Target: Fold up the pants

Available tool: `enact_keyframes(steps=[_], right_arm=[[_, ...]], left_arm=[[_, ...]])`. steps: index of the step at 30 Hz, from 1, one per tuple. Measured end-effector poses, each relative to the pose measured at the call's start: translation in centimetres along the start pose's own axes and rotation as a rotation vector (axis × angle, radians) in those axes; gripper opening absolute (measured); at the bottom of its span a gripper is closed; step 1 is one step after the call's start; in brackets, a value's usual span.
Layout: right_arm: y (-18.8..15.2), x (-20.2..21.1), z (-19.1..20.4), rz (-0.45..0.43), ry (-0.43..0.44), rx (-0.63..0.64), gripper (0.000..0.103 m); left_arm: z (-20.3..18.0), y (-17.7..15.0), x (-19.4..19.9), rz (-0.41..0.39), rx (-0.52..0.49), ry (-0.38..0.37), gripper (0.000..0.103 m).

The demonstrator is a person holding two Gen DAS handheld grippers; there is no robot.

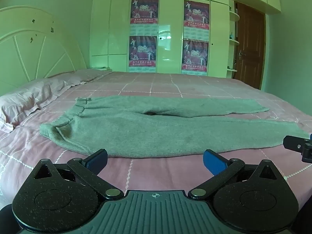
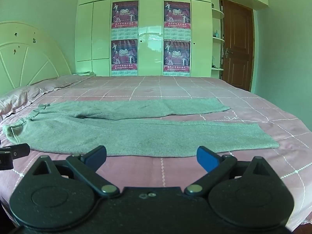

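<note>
Grey knit pants (image 1: pixel 156 132): spread flat on the bed, unfolded, waistband to the left, both legs running right, a narrow gap between the legs.
Pants vs left gripper (image 1: pixel 155 160): near hem of the closer leg lies just ahead of the fingertips, not touching.
Pants vs right gripper (image 2: pixel 152 159): same leg edge just ahead of the tips, leg cuff ahead to the right.
Left gripper state: jaws spread wide, nothing between the blue pads (image 1: pixel 213 162).
Right gripper state: jaws spread wide, empty; its tip shows at the right edge of the left wrist view.
Bedsheet (image 1: pixel 136 175): pink with white grid lines, bare strip directly under both grippers.
Pillow (image 1: pixel 25 99): pink, far left, beyond the waistband.
Headboard (image 1: pixel 29 46): pale, far left.
Wardrobe (image 2: pixel 150 29): glossy pale doors straight ahead past the bed, four posters on it.
Door (image 2: pixel 237 46): brown wood, ahead right.
</note>
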State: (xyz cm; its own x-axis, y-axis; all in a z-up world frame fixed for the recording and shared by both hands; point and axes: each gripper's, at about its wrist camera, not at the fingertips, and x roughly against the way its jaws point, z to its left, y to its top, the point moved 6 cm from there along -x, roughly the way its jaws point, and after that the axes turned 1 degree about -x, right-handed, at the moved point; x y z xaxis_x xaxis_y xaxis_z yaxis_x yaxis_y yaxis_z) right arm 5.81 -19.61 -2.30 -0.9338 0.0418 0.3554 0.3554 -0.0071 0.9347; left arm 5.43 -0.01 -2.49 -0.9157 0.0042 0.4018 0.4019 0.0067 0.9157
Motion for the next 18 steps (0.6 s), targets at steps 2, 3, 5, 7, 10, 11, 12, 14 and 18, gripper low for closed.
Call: enact_keyframes(steps=[2, 3, 5, 7, 10, 11, 12, 14, 18], right_arm=[[-0.03, -0.07, -0.05, 0.001, 0.001, -0.003, 0.093], [-0.06, -0.08, -0.06, 0.002, 0.002, -0.003, 0.093], [-0.05, -0.06, -0.06, 0.001, 0.000, -0.003, 0.093], [-0.06, -0.06, -0.07, 0.002, 0.000, -0.003, 0.093], [-0.10, -0.07, -0.08, 0.003, 0.001, -0.004, 0.093], [-0.11, -0.07, -0.09, 0.003, 0.000, -0.003, 0.093], [-0.10, -0.06, -0.10, 0.003, 0.000, -0.003, 0.093], [-0.10, -0.04, -0.02, 0.003, 0.000, -0.004, 0.093], [-0.09, -0.02, 0.14, 0.002, 0.000, -0.002, 0.093]], left_arm=[[0.01, -0.11, -0.09, 0.002, -0.003, -0.001, 0.103], [-0.02, -0.16, -0.15, 0.004, -0.005, -0.002, 0.103], [-0.07, -0.20, -0.24, 0.005, -0.008, -0.003, 0.103], [-0.07, -0.14, -0.37, 0.005, -0.010, -0.002, 0.103], [-0.05, -0.12, -0.41, 0.003, -0.010, -0.003, 0.103], [-0.09, -0.16, -0.38, 0.003, -0.012, -0.002, 0.103], [-0.12, -0.17, -0.40, 0.003, -0.014, -0.002, 0.103], [-0.16, -0.17, -0.38, 0.002, -0.014, -0.003, 0.103], [-0.15, -0.19, -0.38, 0.001, -0.015, -0.003, 0.103]])
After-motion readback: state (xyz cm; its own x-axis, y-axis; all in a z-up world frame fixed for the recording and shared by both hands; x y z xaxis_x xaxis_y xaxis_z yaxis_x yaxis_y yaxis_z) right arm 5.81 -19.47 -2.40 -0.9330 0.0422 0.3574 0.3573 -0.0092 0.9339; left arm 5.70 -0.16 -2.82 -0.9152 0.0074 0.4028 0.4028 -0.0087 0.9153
